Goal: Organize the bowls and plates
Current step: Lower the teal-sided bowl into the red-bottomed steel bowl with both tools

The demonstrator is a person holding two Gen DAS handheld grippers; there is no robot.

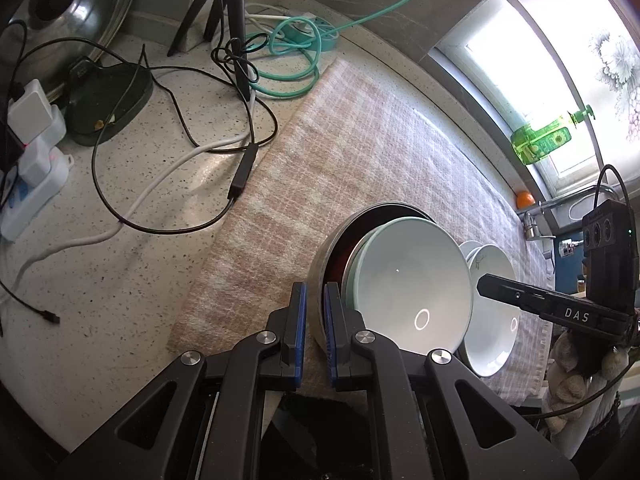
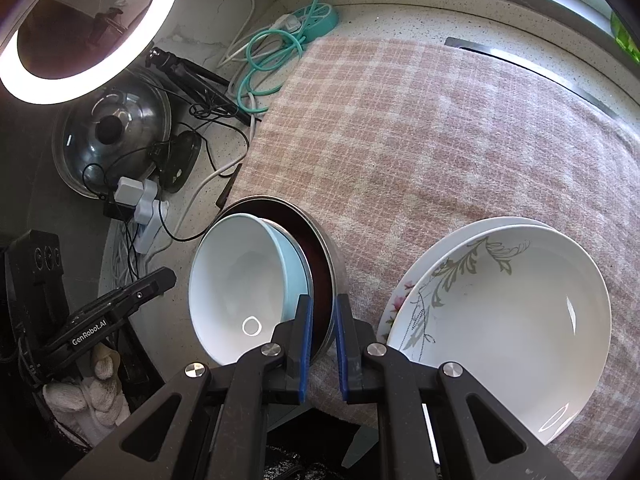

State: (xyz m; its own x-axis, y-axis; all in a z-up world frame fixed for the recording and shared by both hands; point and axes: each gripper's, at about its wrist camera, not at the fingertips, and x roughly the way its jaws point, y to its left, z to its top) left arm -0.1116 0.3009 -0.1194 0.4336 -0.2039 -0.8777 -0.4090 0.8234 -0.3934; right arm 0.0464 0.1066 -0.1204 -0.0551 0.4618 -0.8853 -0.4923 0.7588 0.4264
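Both grippers pinch the same nest of bowls from opposite sides, holding it tilted above a pink checked cloth (image 2: 420, 128) spread over a speckled kitchen counter (image 1: 120, 272). The left gripper (image 1: 315, 332) has its blue pads closed on the rim of the outer metal bowl (image 1: 320, 264), whose dark inside shows behind a pale blue bowl (image 1: 354, 268) and a white bowl (image 1: 416, 280) nested within. The right gripper (image 2: 321, 340) clamps the metal bowl's (image 2: 338, 264) opposite rim, with the pale blue bowl (image 2: 290, 252) and white bowl (image 2: 236, 280) to the left of its fingers. In the right wrist view, a stack of white plates (image 2: 508, 304) with a grey leaf pattern rests on the cloth at about four o'clock from the bowls, close but apart from them. In the left wrist view the plates (image 1: 494, 320) lie behind the white bowl at three o'clock. Beyond the cloth, at about eleven o'clock in both views, sit a teal power strip (image 2: 316, 20) with coiled cable, a tripod (image 1: 228, 8) and a steel pot lid (image 2: 112, 136). A lit ring light (image 2: 80, 28) glows at ten o'clock in the right wrist view. A green bottle (image 1: 540, 140) stands on the windowsill at two o'clock in the left wrist view.
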